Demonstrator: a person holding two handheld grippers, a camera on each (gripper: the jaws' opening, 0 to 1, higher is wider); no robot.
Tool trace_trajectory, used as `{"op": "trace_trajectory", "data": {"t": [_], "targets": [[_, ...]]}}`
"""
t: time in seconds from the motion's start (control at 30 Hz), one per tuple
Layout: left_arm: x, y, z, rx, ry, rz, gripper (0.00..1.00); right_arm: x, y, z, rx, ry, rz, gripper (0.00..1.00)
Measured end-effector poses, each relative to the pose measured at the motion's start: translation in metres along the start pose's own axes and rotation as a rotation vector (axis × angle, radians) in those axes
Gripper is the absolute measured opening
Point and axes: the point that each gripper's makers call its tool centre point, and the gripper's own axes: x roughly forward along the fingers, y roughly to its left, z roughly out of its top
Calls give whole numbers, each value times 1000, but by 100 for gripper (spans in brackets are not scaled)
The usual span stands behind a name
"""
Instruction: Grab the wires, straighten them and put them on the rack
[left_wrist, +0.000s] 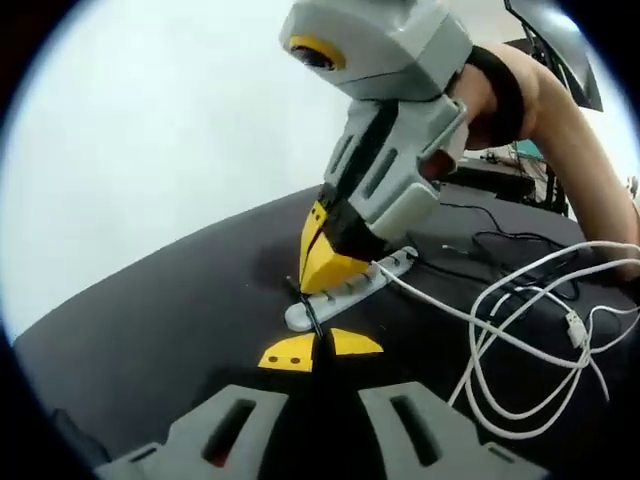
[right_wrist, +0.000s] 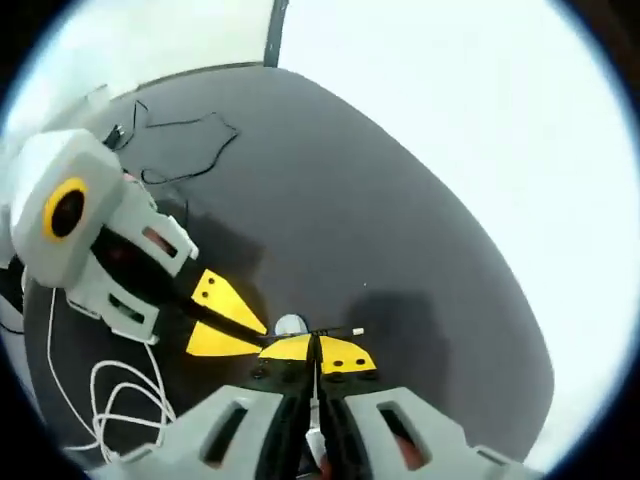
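Note:
A thin black wire (left_wrist: 310, 315) runs taut between my two grippers and crosses the white slotted rack (left_wrist: 350, 288) on the dark table. My left gripper (left_wrist: 320, 347) is shut on the wire's near part, just in front of the rack. My right gripper (left_wrist: 318, 272) comes down from the upper right and pinches the wire right over the rack. In the right gripper view, my right gripper (right_wrist: 315, 352) is shut on the black wire (right_wrist: 335, 331), whose short end sticks out to the right. The left gripper (right_wrist: 262, 335) reaches in from the left, and the rack (right_wrist: 291, 323) peeks out between the two grippers.
A white cable (left_wrist: 520, 345) lies in loose loops to the right of the rack, and shows as the white cable (right_wrist: 115, 390) beside the left gripper. More black wires (left_wrist: 500, 243) lie tangled at the back. A person's arm (left_wrist: 580, 130) holds the right gripper. The dark table (right_wrist: 400, 220) ends at a curved edge.

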Motion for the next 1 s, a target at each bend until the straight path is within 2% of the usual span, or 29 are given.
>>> {"op": "trace_trajectory", "data": {"t": [0.27, 0.43, 0.47, 0.5, 0.53, 0.57, 0.63, 0.67, 0.77, 0.9, 1.0], "targets": [[1, 0, 0, 7, -5, 6, 6, 5, 2, -1, 28, -20, 7, 0], [0, -1, -1, -2, 7, -3, 6, -2, -1, -1, -4, -22, 21, 0], [0, -2, -1, -8, 8, -4, 6, -6, -2, 4, 1, -52, 33, 0], [0, -1, -1, -15, 9, -7, 6, -11, 1, 16, 33, -121, 70, 0], [0, -1, -1, -21, 10, -9, 6, -17, 9, 20, 114, -160, 103, 0], [0, -1, -1, -27, 12, -10, 6, -17, 6, 19, 179, -141, 103, 0], [1, 1, -1, -38, 14, -8, 6, -13, 0, 13, 114, -112, 83, 0], [1, 1, -1, -36, 14, -6, 6, -9, 0, 7, 112, -84, 76, 0], [1, 2, -1, -29, 12, -4, 6, -7, 6, 4, 78, -91, 91, 0], [1, 1, -1, -20, 9, -3, 6, 2, 5, 2, 98, -76, 78, 0], [1, 3, -1, -18, 8, 1, 6, -1, 5, 3, 93, -78, 79, 0]]}}
